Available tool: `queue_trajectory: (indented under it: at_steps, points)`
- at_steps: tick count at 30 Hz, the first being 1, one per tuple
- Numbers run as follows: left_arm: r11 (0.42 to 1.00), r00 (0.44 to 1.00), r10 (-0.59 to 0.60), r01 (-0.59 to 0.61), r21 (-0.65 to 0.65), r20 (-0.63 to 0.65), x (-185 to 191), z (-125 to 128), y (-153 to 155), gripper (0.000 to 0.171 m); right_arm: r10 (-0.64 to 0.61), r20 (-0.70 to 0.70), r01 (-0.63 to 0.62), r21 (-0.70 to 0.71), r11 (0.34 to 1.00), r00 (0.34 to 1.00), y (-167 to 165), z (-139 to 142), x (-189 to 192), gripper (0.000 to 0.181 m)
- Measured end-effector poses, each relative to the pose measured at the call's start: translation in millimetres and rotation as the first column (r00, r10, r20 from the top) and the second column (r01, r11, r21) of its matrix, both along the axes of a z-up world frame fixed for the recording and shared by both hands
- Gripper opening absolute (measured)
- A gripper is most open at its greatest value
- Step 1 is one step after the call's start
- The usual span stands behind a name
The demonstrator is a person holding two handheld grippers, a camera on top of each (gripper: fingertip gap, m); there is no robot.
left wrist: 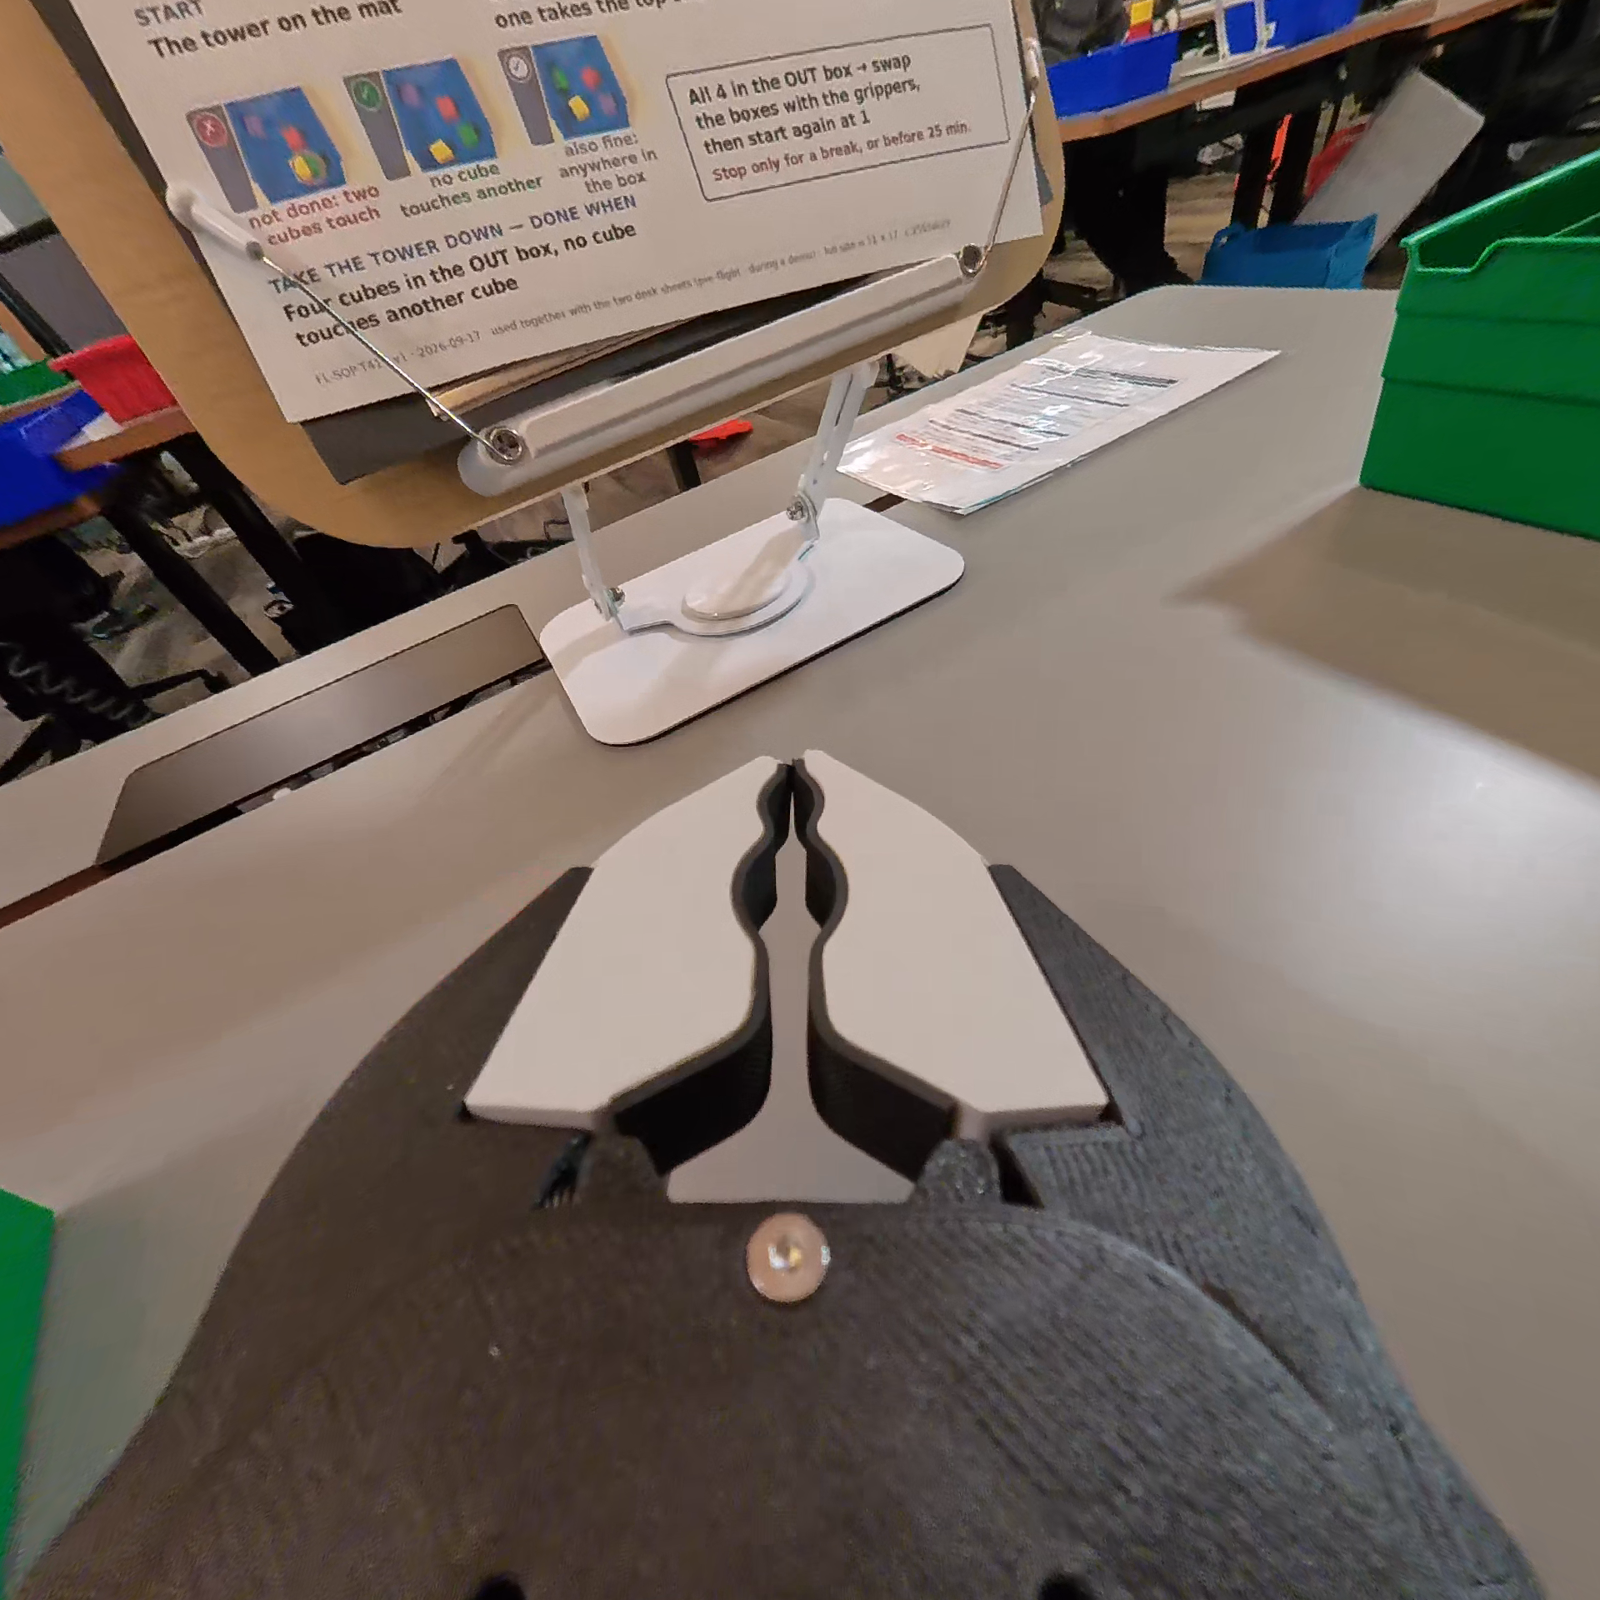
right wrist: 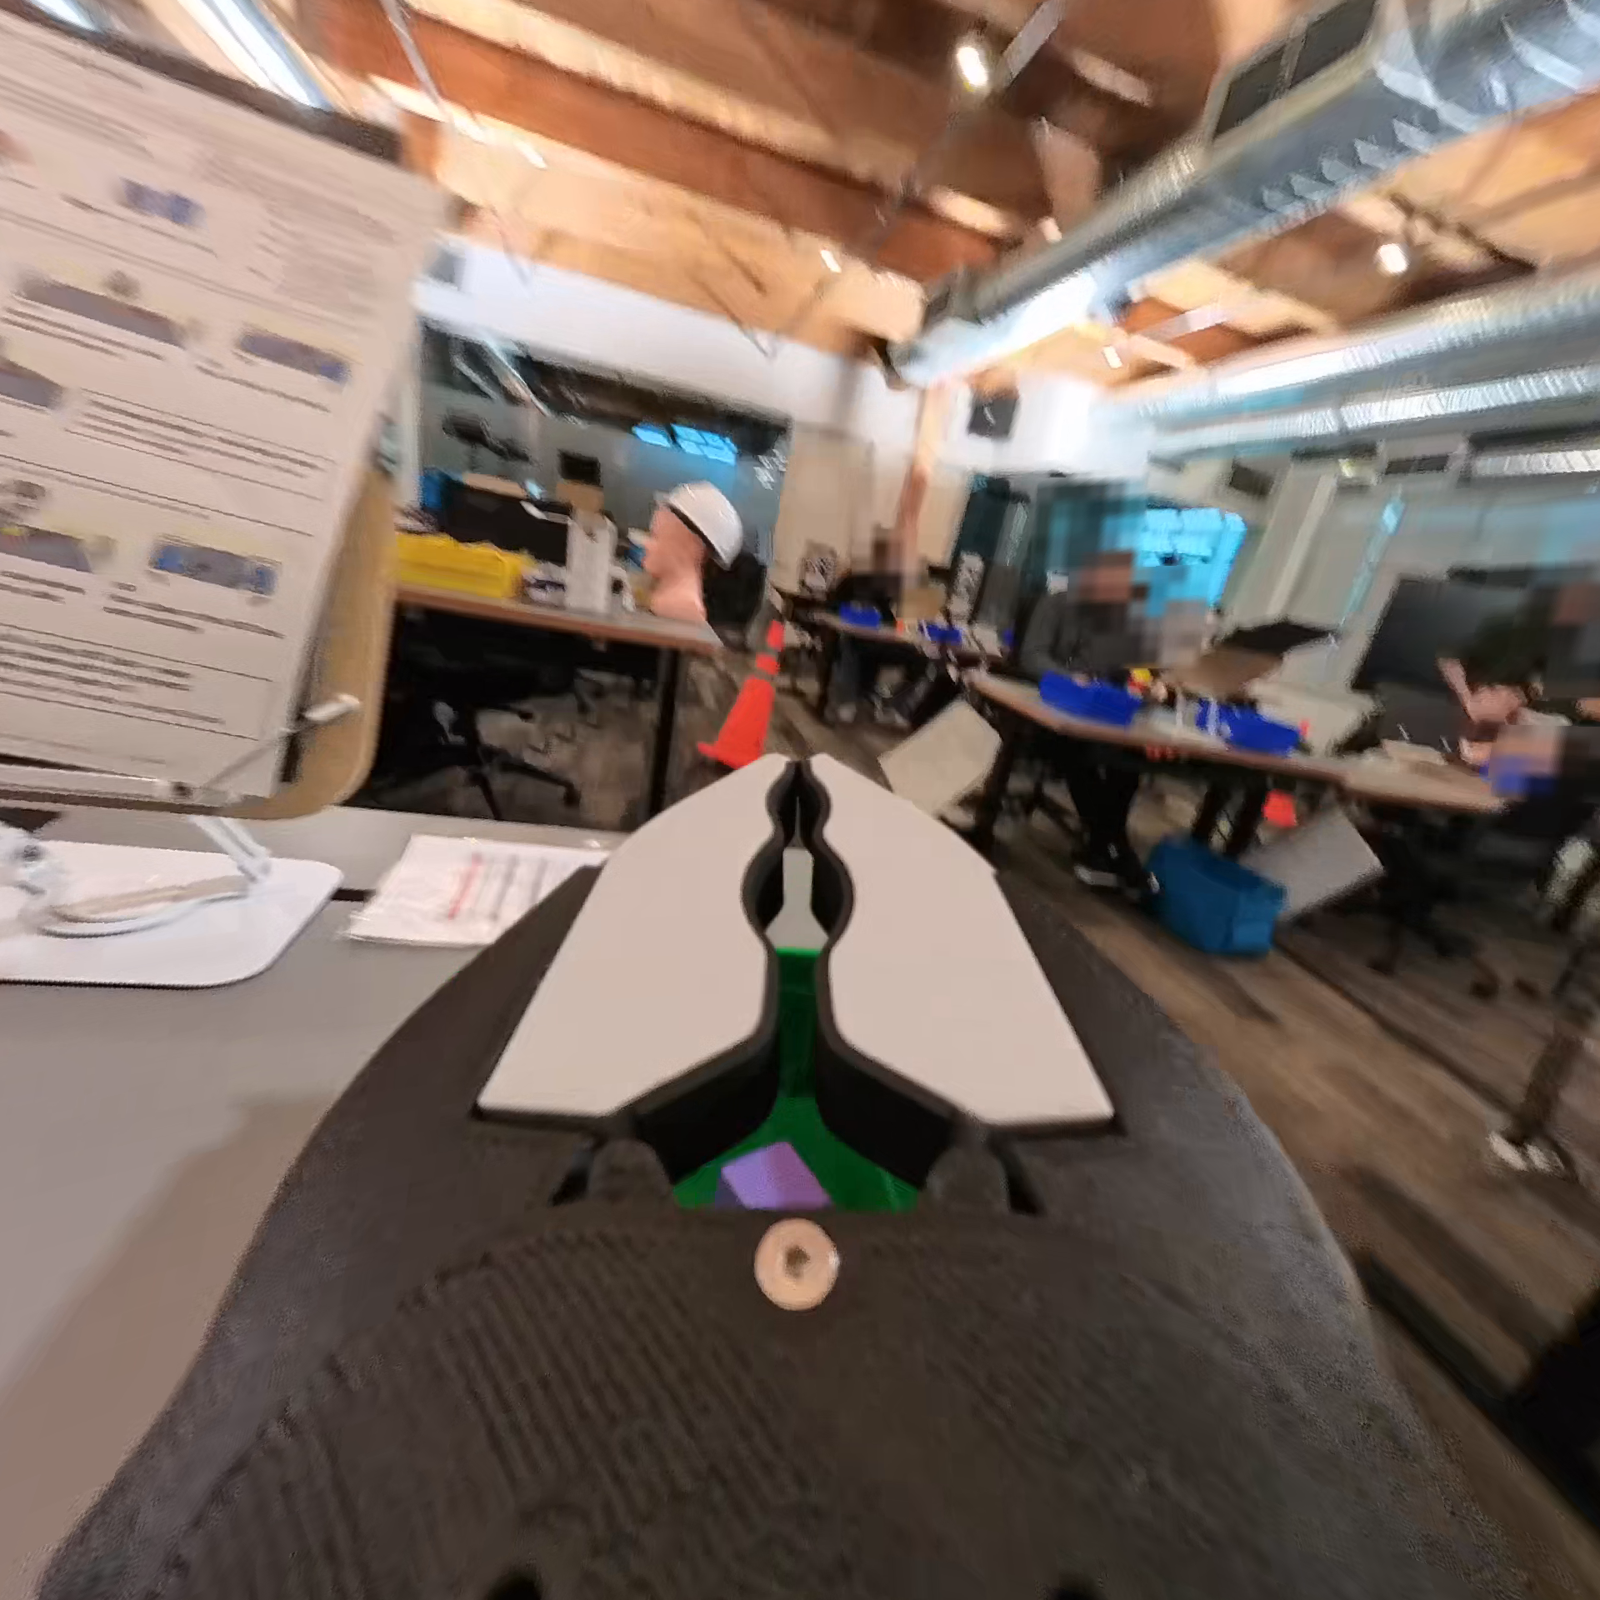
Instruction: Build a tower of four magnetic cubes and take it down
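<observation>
In the left wrist view we see our left claw closed, its grey fingertips meeting with nothing between them, held over the bare grey desk. Just ahead of it stands the white base of a document stand, whose wood-coloured board carries a printed instruction sheet with black headings, small colour pictures and a boxed note; we leave its wording out. Beyond the base to the right, a printed page in a clear plastic sleeve lies flat on the desk. A green bin sits at the right edge, well apart from the claw.

In the right wrist view, which is blurred, our right claw is likewise closed and holds nothing. Through the gap low between its fingers we glimpse a green surface with a purple block on it. The same stand and sheet rise at the left, their writing too smeared to read. Farther off are an orange cone, other tables with blue bins, and seated people.
</observation>
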State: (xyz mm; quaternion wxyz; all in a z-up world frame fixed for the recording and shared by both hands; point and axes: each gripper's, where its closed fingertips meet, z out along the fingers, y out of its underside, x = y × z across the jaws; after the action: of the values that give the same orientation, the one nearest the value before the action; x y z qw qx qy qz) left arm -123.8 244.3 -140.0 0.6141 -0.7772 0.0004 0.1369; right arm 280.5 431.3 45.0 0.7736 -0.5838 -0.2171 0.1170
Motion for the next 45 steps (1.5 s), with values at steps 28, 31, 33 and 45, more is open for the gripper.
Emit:
queue_trajectory:
  at_steps: [28,31,33,45]
  points:
    - [0.996,0.995,-0.055,0.061,-0.059,0.084,19,-16,6,0.057,0.139,0.610,0.232,-0.489,0.841,0.780,88,-125,50,0.066]
    - [0.996,0.995,-0.041,0.048,-0.076,0.092,17,-18,7,0.057,0.208,0.641,0.263,-0.558,0.787,0.739,94,-147,58,0.064]
    - [0.996,0.996,-0.027,0.034,-0.085,0.083,14,-19,8,0.056,0.266,0.639,0.276,-0.619,0.735,0.722,95,-163,60,0.065]
    - [0.990,0.999,0.007,-0.001,-0.142,0.041,3,-33,-5,0.058,0.524,0.560,0.300,-0.812,0.500,0.642,93,-228,61,0.060]
